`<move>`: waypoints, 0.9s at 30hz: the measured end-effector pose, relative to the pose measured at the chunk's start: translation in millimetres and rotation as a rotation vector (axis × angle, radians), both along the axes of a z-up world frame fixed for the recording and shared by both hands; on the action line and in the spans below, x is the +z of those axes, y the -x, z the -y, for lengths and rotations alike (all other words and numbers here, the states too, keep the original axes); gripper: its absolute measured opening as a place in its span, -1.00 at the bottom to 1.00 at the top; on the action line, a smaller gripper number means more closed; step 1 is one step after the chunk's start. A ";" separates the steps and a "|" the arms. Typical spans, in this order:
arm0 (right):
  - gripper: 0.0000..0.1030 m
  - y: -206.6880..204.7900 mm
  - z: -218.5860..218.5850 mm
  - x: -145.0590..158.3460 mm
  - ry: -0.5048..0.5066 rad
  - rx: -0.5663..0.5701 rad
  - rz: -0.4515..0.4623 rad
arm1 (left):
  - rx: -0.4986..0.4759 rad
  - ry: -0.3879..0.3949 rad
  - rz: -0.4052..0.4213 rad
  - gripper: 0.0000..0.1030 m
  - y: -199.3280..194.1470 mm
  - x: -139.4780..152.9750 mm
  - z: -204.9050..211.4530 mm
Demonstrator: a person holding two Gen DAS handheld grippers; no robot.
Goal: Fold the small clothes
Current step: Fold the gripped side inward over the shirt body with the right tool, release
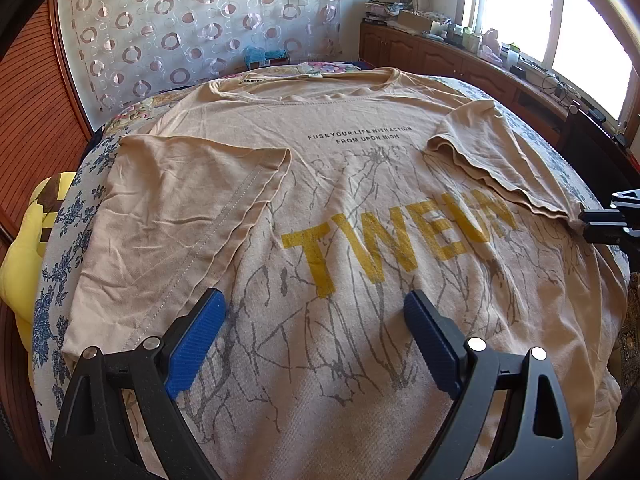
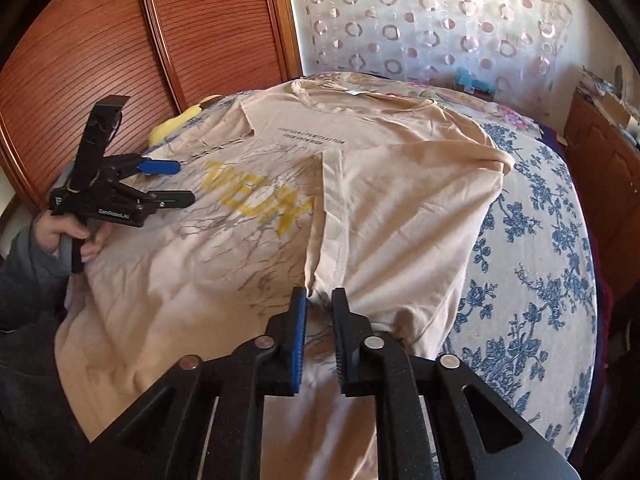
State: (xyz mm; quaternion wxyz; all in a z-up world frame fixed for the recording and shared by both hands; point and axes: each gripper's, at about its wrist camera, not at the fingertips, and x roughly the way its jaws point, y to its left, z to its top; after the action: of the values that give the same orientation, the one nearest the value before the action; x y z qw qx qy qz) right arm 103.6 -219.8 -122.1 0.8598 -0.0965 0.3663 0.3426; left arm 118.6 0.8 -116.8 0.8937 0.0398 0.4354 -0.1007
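Note:
A beige T-shirt (image 1: 340,200) (image 2: 240,260) with yellow lettering lies face up on the bed, its collar at the far end. Both sleeves are folded inward: the left sleeve (image 1: 180,208) and the right sleeve (image 1: 492,152) (image 2: 400,208). My left gripper (image 1: 316,304) (image 2: 186,183) hovers over the lower chest print, open wide, with nothing between its blue pads. My right gripper (image 2: 320,294) (image 1: 590,220) sits at the end of the folded right sleeve. Its jaws stand a narrow gap apart, with the sleeve's hem bunched between the tips and cloth puckering around them.
The bed's blue-flowered sheet (image 1: 68,216) (image 2: 540,260) shows around the shirt. A yellow cushion (image 1: 24,248) (image 2: 176,124) lies at the left edge beside wooden slatted doors (image 2: 100,40). A cluttered wooden cabinet (image 1: 440,48) runs under the window. A person's hand (image 2: 60,232) holds the left gripper.

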 end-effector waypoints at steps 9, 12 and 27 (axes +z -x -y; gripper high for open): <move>-0.03 -12.4 6.9 9.0 0.022 -0.108 0.080 | 0.000 -0.002 0.000 0.77 -0.1 0.1 0.4; -0.03 -36.0 4.4 1.1 0.053 -0.176 0.076 | -0.001 -0.002 -0.002 0.77 -0.1 0.4 0.4; 0.15 -78.2 -19.2 -20.6 0.139 -0.233 0.083 | 0.119 0.084 0.133 0.77 -5.2 57.7 -78.0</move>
State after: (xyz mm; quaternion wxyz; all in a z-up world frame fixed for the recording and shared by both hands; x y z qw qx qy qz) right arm 181.7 -200.6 -142.7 0.8994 -0.1269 0.3618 0.2099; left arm 123.8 78.8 -59.1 0.9260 -0.0172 0.3719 -0.0626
